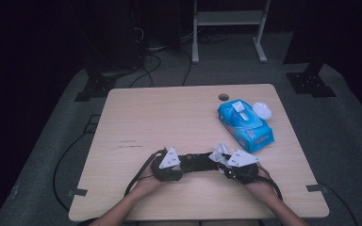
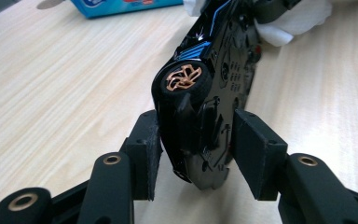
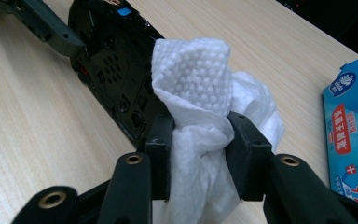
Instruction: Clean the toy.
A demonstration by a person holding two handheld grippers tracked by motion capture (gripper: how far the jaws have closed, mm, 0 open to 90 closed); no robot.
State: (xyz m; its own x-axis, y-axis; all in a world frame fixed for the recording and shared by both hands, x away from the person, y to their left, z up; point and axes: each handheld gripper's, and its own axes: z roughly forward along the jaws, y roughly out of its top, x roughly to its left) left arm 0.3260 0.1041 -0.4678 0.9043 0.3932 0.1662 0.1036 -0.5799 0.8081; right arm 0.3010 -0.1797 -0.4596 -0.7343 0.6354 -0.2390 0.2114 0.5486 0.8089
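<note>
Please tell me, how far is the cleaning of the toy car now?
Done: a wet wipe is out of the blue pack and clamped in the right gripper. In hand: the left gripper holds the black toy car on its side, and the wipe is against its underside. Left: the wiping itself; I cannot judge how much.

The blue wipes pack [image 3: 352, 135], at the far right of the worktop [image 1: 160, 117], carries the only print. In the right gripper view its side shows a white round logo over a red strip of white Chinese characters, too small to read with certainty, and a white plus sign lower down. In the high view its print is too small to read.
</note>
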